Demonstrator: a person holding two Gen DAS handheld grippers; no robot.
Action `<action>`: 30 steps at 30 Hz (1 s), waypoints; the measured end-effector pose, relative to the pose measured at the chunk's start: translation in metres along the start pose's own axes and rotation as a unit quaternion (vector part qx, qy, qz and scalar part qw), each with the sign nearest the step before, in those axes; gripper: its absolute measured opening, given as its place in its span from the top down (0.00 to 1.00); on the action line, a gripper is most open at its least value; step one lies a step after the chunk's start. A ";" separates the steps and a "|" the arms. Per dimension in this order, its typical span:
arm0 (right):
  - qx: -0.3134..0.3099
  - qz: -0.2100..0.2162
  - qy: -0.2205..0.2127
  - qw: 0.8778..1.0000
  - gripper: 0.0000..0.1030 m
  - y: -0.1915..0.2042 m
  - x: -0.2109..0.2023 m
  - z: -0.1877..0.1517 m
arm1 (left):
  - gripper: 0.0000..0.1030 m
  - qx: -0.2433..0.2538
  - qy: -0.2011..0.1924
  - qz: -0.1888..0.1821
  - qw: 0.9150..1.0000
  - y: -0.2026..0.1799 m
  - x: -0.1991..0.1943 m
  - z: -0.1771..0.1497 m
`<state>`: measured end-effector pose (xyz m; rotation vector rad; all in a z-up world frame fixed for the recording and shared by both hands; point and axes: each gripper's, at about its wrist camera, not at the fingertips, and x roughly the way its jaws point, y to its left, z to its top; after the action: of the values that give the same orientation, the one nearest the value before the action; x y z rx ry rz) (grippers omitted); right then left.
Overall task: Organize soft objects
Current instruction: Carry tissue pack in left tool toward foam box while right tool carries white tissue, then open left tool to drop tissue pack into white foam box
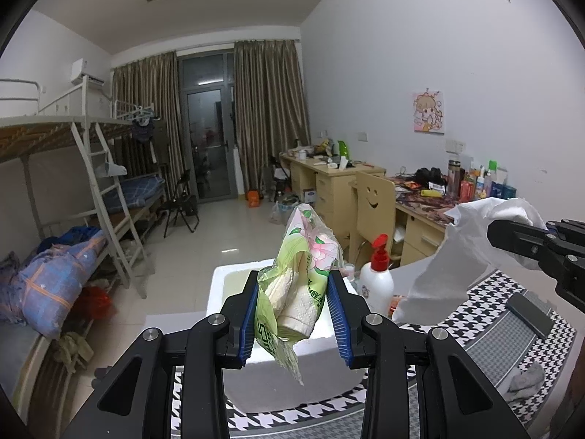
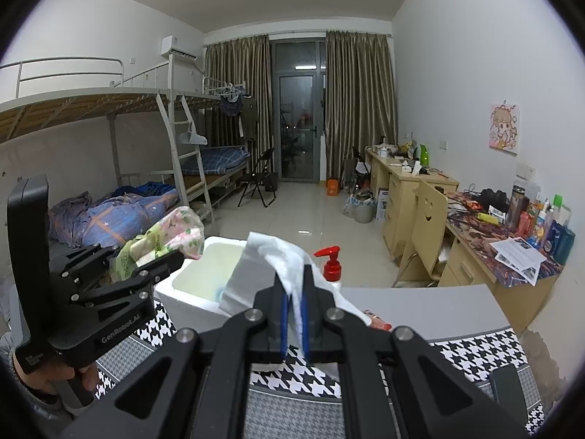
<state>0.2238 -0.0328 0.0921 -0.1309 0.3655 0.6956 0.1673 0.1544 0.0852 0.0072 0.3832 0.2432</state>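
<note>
Left gripper point(image 1: 292, 303) pinches a tissue pack point(image 1: 298, 274) above the foam box point(image 1: 292, 362) — its loose wrapper could slip free. A pump bottle point(image 1: 378, 278) stands just beside the box.

Right gripper point(image 2: 292, 314), pressed together on a thin white bag point(image 2: 289, 256), hangs near the box point(image 2: 190, 292); the bag could snag the bottle point(image 2: 332, 265).
</note>
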 end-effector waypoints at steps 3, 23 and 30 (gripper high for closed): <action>-0.003 -0.002 0.000 1.000 0.92 0.003 0.004 0.005 | 0.64 0.000 -0.001 0.006 1.000 0.002 0.003 0.002; -0.012 -0.001 0.005 1.000 0.92 0.020 0.037 0.027 | 0.64 -0.017 0.027 0.026 0.999 0.021 0.046 0.006; -0.008 -0.001 0.010 1.000 0.92 0.019 0.048 0.031 | 0.64 -0.021 0.045 0.022 0.999 0.023 0.064 0.003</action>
<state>0.2544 0.0187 0.1034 -0.1533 0.3785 0.6958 0.2208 0.1917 0.0656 -0.0364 0.4675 0.2951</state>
